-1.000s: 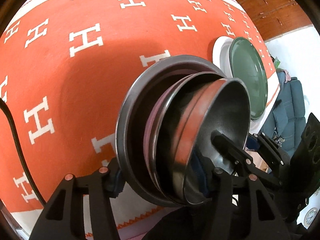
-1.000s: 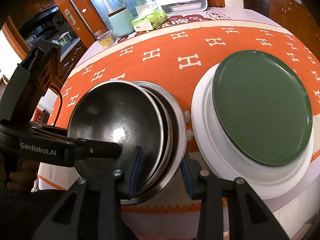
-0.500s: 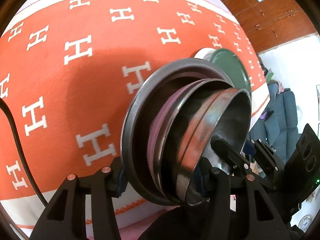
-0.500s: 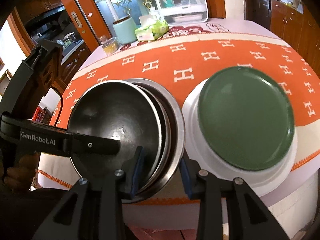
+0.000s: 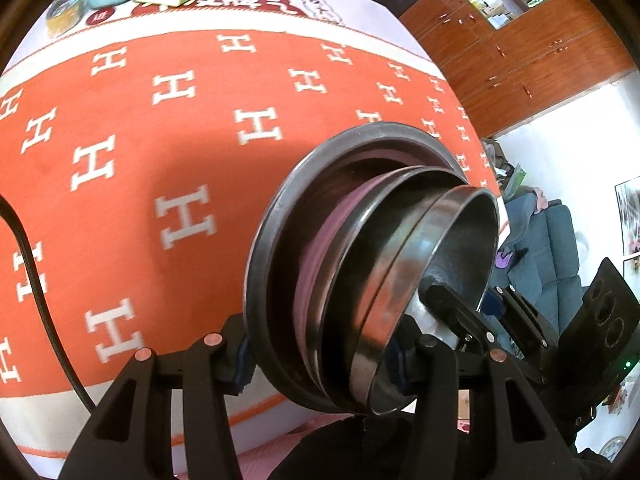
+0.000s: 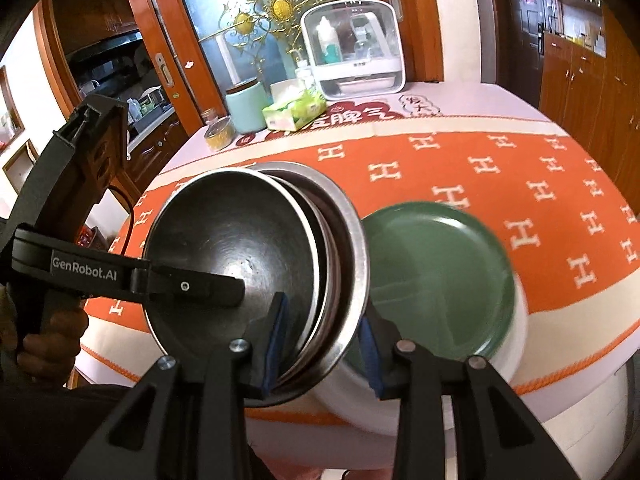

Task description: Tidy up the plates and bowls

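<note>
A nested stack of metal bowls (image 5: 360, 280) (image 6: 228, 248) hangs tilted above the orange tablecloth (image 5: 160, 140), held from two sides. My left gripper (image 5: 320, 362) is shut on the stack's near rim, one finger under the widest bowl and one inside the smallest. From the opposite edge my right gripper (image 6: 322, 346) is shut on the stacked rims, its blue pads (image 6: 276, 340) pressing them. A finger of the left gripper (image 6: 188, 286) lies across the inner bowl in the right wrist view. A green plate (image 6: 436, 280) rests on a white plate (image 6: 512, 360) to the right.
At the table's far edge stand a mint canister (image 6: 244, 106), a tissue pack (image 6: 296, 112), a small jar (image 6: 220, 134) and a white box-shaped appliance (image 6: 352, 48). A black cable (image 5: 36, 280) trails over the cloth at left. A person's hand (image 6: 40, 336) grips the left handle.
Both grippers have risen with the bowl stack, and the table now looks farther away. The green plate has dropped out of the left wrist view.
</note>
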The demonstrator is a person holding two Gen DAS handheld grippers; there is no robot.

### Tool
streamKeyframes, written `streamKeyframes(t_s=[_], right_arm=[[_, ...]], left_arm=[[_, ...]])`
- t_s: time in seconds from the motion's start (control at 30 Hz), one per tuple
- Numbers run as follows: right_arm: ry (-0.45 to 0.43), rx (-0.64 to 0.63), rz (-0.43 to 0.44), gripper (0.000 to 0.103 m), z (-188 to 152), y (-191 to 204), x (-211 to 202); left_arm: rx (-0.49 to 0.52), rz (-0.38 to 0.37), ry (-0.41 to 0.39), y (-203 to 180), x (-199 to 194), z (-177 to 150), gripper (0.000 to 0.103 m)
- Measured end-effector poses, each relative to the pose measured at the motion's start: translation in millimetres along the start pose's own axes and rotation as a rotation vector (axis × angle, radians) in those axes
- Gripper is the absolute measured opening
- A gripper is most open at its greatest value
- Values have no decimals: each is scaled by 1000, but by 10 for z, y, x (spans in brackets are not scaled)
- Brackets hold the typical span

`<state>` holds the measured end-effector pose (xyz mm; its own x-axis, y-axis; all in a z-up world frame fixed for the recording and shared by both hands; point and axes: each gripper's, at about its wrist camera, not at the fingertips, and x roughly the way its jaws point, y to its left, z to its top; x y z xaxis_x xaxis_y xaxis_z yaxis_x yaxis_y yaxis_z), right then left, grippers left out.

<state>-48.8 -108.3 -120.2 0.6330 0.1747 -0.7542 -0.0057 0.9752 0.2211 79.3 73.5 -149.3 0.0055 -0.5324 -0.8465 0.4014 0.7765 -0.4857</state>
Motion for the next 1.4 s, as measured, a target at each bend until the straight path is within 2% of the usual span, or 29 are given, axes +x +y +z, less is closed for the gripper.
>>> streamKeyframes(t_s=[0.27,0.57,1.03,1.27,1.4], right_arm=[[11,-36,-9,34,159,-493,-74],[71,-60,10,34,260,-1002,18],[232,-83,107,34,392,-1508,430],[290,-117,144,35,432,-1544,570],[276,-155,157,37,425,-1551,535]], left_arm=[[-14,-5,-22,-448,281,151,49],[-69,22,11,-773,674,254,49],[-213,148,32,-937,1090,347,50],[-284,225,3,-927,1159,321,50],[-275,262,-53,-936,1096,333,50]])
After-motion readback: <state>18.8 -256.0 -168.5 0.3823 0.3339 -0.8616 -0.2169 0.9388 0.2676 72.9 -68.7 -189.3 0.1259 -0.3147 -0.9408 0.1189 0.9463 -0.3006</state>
